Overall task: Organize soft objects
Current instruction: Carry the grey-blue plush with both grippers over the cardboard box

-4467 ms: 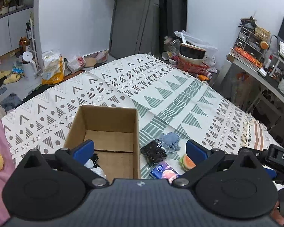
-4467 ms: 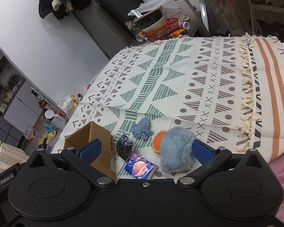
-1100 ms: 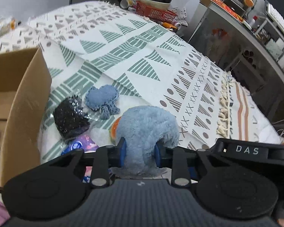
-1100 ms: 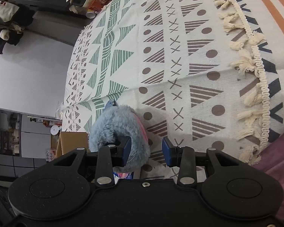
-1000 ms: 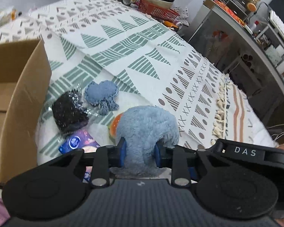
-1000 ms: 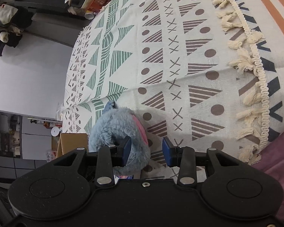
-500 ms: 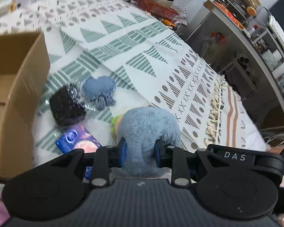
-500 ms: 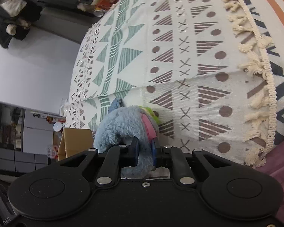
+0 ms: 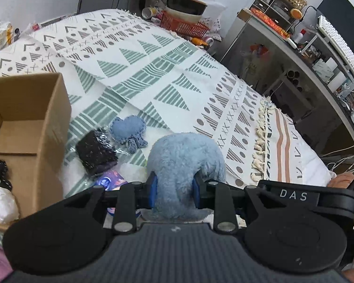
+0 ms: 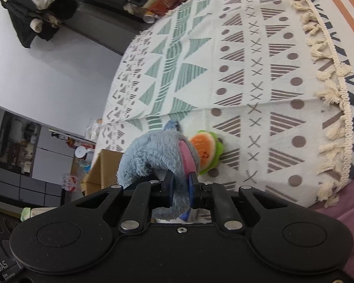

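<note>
Both tongs [image 9: 174,192] [image 10: 179,187] on blue plush [image 9: 185,155]

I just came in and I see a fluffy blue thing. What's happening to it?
A person is tidying soft things on a patterned blanket. Both claws are shut on the fluffy blue plush: the left claw squeezes one part, the right claw pinches another. An open cardboard box sits to the left. A small blue knitted toy and a dark packet lie on the blanket.
</note>
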`<state>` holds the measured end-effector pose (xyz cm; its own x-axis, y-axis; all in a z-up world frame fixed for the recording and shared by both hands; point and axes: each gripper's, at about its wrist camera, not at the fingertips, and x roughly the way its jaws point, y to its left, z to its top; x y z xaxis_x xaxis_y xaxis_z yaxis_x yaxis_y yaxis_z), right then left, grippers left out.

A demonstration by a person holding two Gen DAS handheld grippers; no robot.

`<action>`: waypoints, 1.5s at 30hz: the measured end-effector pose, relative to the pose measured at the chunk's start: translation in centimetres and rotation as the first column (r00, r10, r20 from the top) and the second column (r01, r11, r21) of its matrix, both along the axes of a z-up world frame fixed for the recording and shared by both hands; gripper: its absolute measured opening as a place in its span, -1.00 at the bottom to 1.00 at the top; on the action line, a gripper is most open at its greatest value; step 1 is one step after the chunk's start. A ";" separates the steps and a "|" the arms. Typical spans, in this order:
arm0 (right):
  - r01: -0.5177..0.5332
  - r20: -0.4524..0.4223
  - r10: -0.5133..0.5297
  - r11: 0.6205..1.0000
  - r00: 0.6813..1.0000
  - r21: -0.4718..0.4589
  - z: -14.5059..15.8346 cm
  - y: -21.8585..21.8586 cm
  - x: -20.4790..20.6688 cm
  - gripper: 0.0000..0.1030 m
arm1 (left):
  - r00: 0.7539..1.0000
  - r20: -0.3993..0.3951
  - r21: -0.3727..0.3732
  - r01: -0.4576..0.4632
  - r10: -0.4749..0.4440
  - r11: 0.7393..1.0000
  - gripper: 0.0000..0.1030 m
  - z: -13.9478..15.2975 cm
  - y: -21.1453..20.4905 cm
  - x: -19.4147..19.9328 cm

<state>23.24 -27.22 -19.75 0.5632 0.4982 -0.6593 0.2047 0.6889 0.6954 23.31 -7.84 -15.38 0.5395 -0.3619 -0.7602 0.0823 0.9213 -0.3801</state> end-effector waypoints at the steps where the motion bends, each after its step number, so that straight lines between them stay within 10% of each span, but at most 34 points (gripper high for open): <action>1: 0.001 0.006 -0.001 1.000 1.000 0.000 0.2 0.2 -0.1 -0.77 | 1.000 0.003 -0.003 0.000 0.000 1.000 -0.45 0.3 0.3 -0.2; 26: -0.063 0.112 0.065 0.998 0.992 -0.020 6.1 10.6 -0.7 -0.76 | 0.992 0.070 -0.088 -0.094 0.100 0.992 -0.45 5.5 11.4 -2.2; 45: -0.129 0.066 0.141 0.979 0.988 -0.161 4.8 19.2 1.6 -0.75 | 0.982 -0.001 -0.215 -0.186 0.191 0.959 -0.45 0.7 19.9 -1.1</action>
